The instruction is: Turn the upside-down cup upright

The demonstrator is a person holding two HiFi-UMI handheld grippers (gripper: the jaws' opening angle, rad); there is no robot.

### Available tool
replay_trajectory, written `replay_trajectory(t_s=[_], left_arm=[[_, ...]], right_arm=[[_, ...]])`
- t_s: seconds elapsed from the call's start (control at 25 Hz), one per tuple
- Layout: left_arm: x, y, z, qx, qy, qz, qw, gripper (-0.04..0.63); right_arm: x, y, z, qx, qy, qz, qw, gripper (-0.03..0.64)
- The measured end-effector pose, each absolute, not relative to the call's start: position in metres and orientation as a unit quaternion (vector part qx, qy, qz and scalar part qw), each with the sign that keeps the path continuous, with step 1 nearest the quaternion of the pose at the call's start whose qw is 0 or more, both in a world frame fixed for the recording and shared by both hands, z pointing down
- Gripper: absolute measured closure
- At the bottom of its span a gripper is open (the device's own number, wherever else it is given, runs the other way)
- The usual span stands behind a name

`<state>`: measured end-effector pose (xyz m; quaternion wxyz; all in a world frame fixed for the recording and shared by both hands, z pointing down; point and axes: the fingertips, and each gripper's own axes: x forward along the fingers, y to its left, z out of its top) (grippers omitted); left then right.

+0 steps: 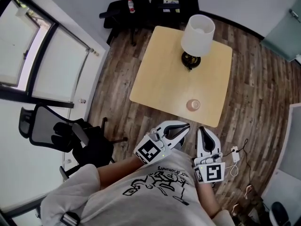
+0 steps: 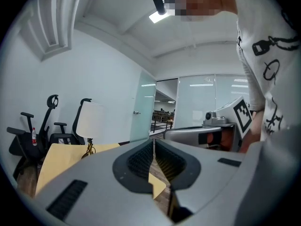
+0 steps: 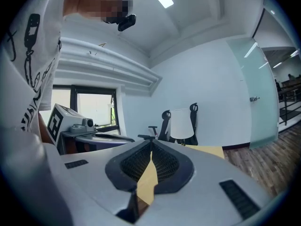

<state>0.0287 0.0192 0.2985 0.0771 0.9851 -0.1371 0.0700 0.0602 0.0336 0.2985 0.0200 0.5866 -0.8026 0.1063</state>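
A small pinkish cup point(image 1: 193, 104) stands on the light wooden table point(image 1: 160, 84), near its front edge; from above I cannot tell which way up it is. My left gripper point(image 1: 187, 125) and right gripper point(image 1: 199, 130) hang side by side in front of the table, short of its edge, both shut and holding nothing. In the left gripper view the left gripper's jaws point(image 2: 154, 144) meet with the table point(image 2: 61, 161) beyond them. In the right gripper view the right gripper's jaws point(image 3: 151, 147) are pressed together too. The cup is hidden in both gripper views.
A lamp with a white shade point(image 1: 197, 35) and dark base stands at the table's far side. Black office chairs point(image 1: 141, 4) stand behind the table, another chair point(image 1: 70, 133) to my left. A cable and white adapter point(image 1: 235, 155) lie on the wood floor at right.
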Motion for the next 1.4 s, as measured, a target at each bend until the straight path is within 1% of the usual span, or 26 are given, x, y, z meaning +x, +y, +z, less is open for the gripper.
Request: replay_trajectory(t_s=[0.44, 0.68, 0.84, 1.0, 1.24, 1.32, 1.4], left_arm=[[0.042, 0.011, 0.339, 0.983, -0.131, 0.101, 0.077, 0.577], [0.049, 0.004, 0.374, 0.981, -0.128, 0.119, 0.085, 0.573], [0.056, -0.008, 0.396, 0.98, -0.125, 0.128, 0.088, 0.512], [0.06, -0.019, 0.42, 0.978, -0.124, 0.144, 0.087, 0.483], [0.074, -0.032, 0.464, 0.975, -0.12, 0.171, 0.075, 0.383], [0.078, -0.037, 0.481, 0.973, -0.122, 0.183, 0.073, 0.363], [0.081, -0.042, 0.497, 0.97, -0.127, 0.194, 0.07, 0.359]], right_arm=[[0.075, 0.017, 0.334, 0.57, -0.813, 0.107, 0.038, 0.592], [0.086, 0.009, 0.369, 0.573, -0.81, 0.117, 0.05, 0.592], [0.098, 0.0, 0.385, 0.575, -0.808, 0.116, 0.054, 0.592], [0.109, -0.012, 0.4, 0.576, -0.808, 0.109, 0.056, 0.592], [0.125, -0.022, 0.43, 0.581, -0.804, 0.111, 0.059, 0.592], [0.126, -0.022, 0.443, 0.584, -0.802, 0.114, 0.059, 0.592], [0.127, -0.021, 0.456, 0.586, -0.799, 0.119, 0.062, 0.592]])
